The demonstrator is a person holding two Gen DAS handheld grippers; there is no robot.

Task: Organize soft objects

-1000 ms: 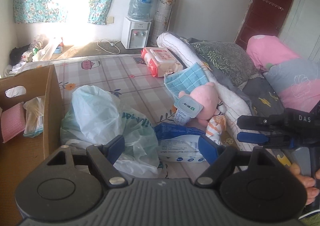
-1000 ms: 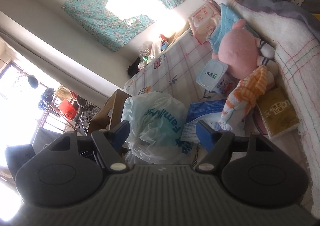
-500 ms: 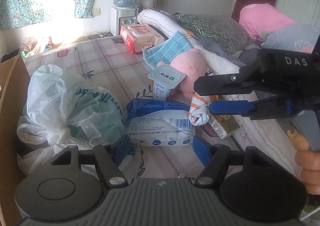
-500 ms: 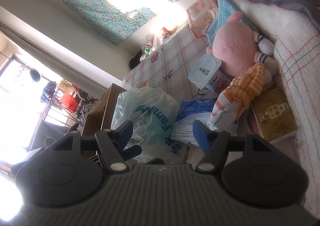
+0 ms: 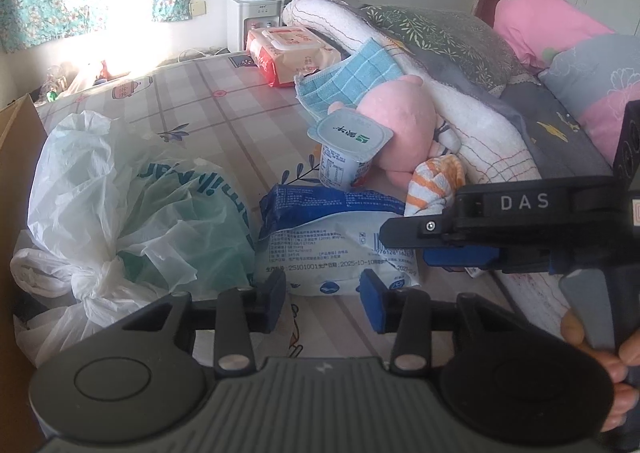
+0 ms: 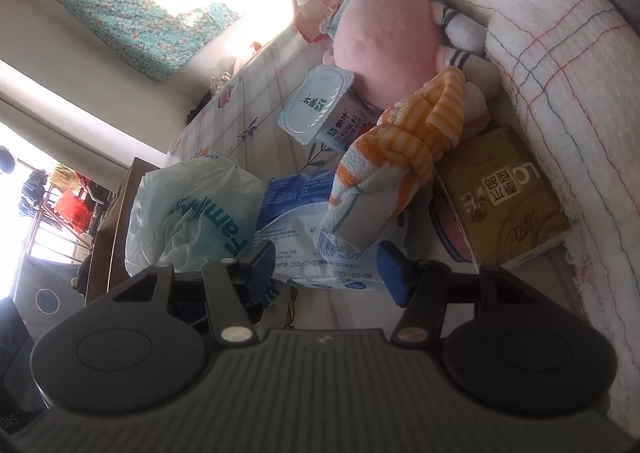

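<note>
A blue-and-white soft packet (image 5: 336, 241) (image 6: 316, 237) lies on the checked bed sheet, right in front of both grippers. My left gripper (image 5: 323, 299) is open, its jaws just short of the packet's near edge. My right gripper (image 6: 326, 267) is open at the packet's near edge and comes in from the right in the left wrist view (image 5: 424, 241). An orange-striped rolled cloth (image 5: 434, 183) (image 6: 404, 149) rests on the packet's far corner. Behind it lie a pink plush toy (image 5: 394, 121) (image 6: 384, 25), a yogurt cup (image 5: 346, 151) (image 6: 320, 105) and a blue checked cloth (image 5: 352, 77).
A knotted white plastic bag (image 5: 120, 205) (image 6: 192, 213) sits left of the packet, beside a cardboard box (image 5: 16, 141). A gold carton (image 6: 500, 193) lies against the rolled white blanket (image 5: 480, 125). A wet-wipes pack (image 5: 288, 49) lies further back. Pillows (image 5: 592, 77) are at the right.
Both grippers have moved forward and down toward the blue-and-white packet. The left gripper's jaws have narrowed a little. The right gripper now reaches across the packet's right end.
</note>
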